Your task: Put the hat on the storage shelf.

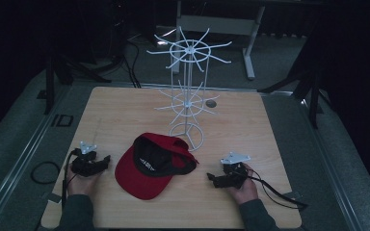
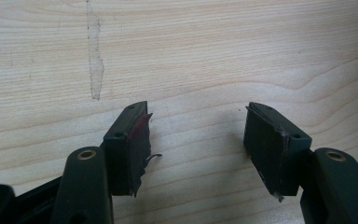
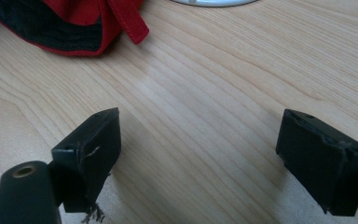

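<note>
Both pairs of fingers stand wide apart with nothing between them: the left gripper (image 1: pixel 96 161) over bare wood in its own view, its pads (image 2: pixel 135 149) parted above the grain, and the right gripper (image 1: pixel 221 177) likewise spread, its pads (image 3: pixel 98 154) clear of any cloth. The red cap (image 1: pixel 151 166) lies upside down on the table (image 1: pixel 250 130) between the two hands, its black-lined hollow facing up, its brim toward the person's side and to the left, its back strap (image 3: pixel 128 21) toward the white wire rack (image 1: pixel 188 96), whose ring base sits just behind the cap's right edge. The cap's long axis runs on a slant, from the brim at front left to the strap at back right. In the right gripper view the cap's rim and strap sit ahead and to the upper left of the jaws, near but apart. The left gripper looks slightly nearer the brim; the right faces the strap end, so either could probably reach in sideways first.
</note>
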The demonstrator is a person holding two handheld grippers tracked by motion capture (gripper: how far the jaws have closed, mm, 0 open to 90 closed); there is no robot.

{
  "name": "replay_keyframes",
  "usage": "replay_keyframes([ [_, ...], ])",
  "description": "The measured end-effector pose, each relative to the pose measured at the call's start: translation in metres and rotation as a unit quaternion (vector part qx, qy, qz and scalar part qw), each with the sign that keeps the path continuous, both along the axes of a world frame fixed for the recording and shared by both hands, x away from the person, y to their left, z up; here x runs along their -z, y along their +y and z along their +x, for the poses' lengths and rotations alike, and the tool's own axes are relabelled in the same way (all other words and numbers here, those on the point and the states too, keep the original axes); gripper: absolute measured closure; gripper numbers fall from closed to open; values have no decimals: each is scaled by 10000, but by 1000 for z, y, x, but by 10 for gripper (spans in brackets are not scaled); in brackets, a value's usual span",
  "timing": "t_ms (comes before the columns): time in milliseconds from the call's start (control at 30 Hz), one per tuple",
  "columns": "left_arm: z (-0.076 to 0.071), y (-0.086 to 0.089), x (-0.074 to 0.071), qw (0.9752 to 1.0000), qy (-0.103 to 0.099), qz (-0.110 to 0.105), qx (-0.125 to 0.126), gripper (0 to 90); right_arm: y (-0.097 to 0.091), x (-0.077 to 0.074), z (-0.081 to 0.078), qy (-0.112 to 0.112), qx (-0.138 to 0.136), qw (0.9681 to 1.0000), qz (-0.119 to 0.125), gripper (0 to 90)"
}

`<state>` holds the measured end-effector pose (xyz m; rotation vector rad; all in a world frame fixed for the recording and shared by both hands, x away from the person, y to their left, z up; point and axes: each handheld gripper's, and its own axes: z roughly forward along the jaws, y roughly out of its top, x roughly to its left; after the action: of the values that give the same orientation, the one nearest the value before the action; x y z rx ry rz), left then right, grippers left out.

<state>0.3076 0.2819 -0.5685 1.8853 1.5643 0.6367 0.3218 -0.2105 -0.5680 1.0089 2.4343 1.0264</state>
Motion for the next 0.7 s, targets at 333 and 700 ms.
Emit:
replay_keyframes([
  [333, -2, 0, -2, 10000, 81, 5, 23, 426, 0, 0, 0, 2, -3, 10000, 0, 136],
  [700, -22, -6, -42, 9959, -563, -467, 537, 545, 0, 0, 0, 4, -2, 10000, 1, 136],
])
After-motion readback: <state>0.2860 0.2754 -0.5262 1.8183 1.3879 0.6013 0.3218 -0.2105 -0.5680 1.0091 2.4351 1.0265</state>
